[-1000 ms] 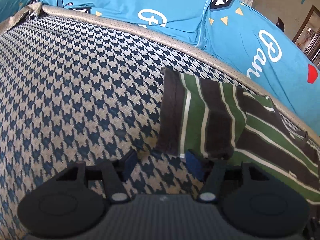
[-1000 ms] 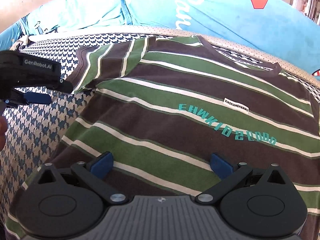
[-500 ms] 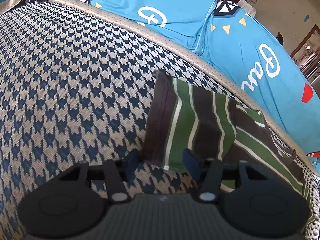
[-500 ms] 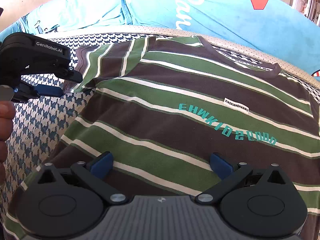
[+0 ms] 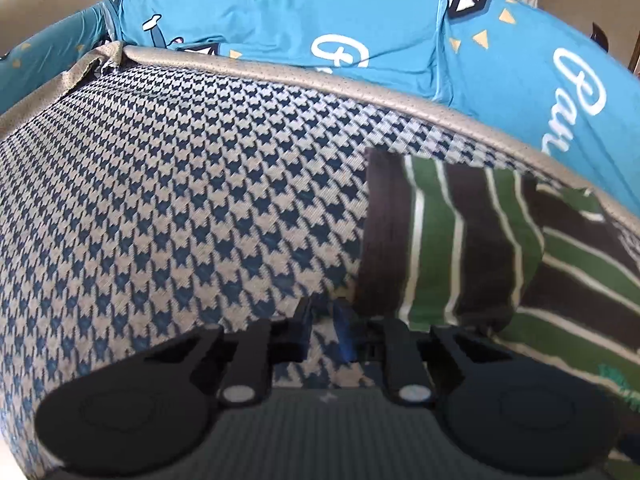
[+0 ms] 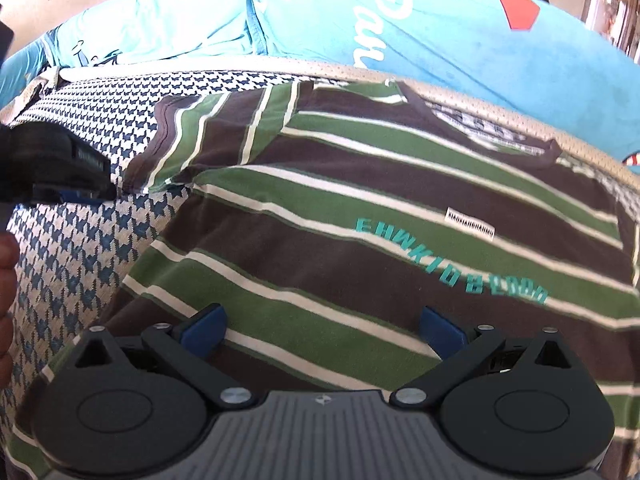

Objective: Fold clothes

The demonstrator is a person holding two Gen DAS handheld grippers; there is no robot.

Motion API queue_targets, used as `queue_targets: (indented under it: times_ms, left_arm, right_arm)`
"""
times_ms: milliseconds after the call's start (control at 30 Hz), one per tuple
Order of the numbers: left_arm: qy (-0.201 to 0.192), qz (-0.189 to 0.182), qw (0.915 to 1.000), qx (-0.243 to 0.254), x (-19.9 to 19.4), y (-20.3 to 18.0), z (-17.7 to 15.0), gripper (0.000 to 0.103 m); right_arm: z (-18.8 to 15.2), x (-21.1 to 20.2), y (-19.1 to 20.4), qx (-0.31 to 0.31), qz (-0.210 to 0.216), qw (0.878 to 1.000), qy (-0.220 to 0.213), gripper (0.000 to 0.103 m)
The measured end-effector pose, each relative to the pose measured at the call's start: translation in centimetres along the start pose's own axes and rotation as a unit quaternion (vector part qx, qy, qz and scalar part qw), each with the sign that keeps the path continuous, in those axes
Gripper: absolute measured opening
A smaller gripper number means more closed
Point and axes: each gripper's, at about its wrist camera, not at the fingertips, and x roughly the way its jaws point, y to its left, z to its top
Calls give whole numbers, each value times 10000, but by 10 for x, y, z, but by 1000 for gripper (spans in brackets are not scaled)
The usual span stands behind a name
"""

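Item: striped T-shirt [image 6: 360, 208] — brown, green and cream bands, teal lettering across the chest, lying face up and flat on the houndstooth cushion [image 5: 180, 208]. In the right wrist view it is filling the frame from 9 o'clock round to 3 o'clock, neckline toward 1 o'clock.

Progress: judged barely begun. No fold is showing in the body; the hem, both sides and the far sleeve are all lying spread. Only the sleeve [image 5: 432, 240] nearest the left tool is being worked on, so the sleeve fold, side folds and the final halving all appear to be left.

Left gripper [image 5: 332, 320]: jaws drawn almost together at the sleeve's lower corner, at 6 o'clock in its own view. Whether cloth is actually pinched between them cannot be told — motion blur is hiding the contact. Fingers of a hand [image 6: 6, 300] are showing at 9 o'clock in the right wrist view.

Right gripper [image 6: 322, 330]: jaws spread wide, hovering over the lower body of the shirt, holding nothing.

Surface: woven blue-and-beige houndstooth seat with a tan piped edge [image 5: 360, 84].

Room: blue printed cover [image 6: 440, 32] with white script draping the backrest from 10 to 2 o'clock; pale wall beyond
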Motion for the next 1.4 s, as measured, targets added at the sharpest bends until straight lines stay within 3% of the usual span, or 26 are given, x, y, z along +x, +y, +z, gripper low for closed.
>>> queue_targets:
  times_ms: [133,200,333,400,467,700,1000,1167,1400]
  left_arm:
    - [26,-152,9999,54,-5,6,-3,20]
    - [118,-238,9996,61,-6,9,-5,43]
    - [260,-316,9991,147,-8,10,-8,54]
    - [335,-331,9987,185,-8,9,-8,71]
    - [396,-293,9986,203,-6,10,-6,80]
    - [431,-230,9984,299,-2,13,9,81]
    - [492,-422,9973,357,13,5,27,90]
    - [252,-459,9978,396,22,4,38,93]
    - [262,-794,9964,108,45,14,55,93]
  right_arm:
    - [4,-3,-4,-20,-24,10000,-7,103]
    - [6,-3,-8,40,-38,10000,40,103]
    - [10,-2,-20,245,-107,9996,125,103]
    - [11,-3,-26,375,-44,9992,142,103]
    - [12,-3,-30,519,58,9985,150,103]
    - [12,-4,-35,699,312,9970,127,103]
    - [13,-5,-31,632,693,9956,-80,103]
    - [11,1,-27,569,626,9964,4,103]
    - [8,9,-28,632,614,9960,117,103]
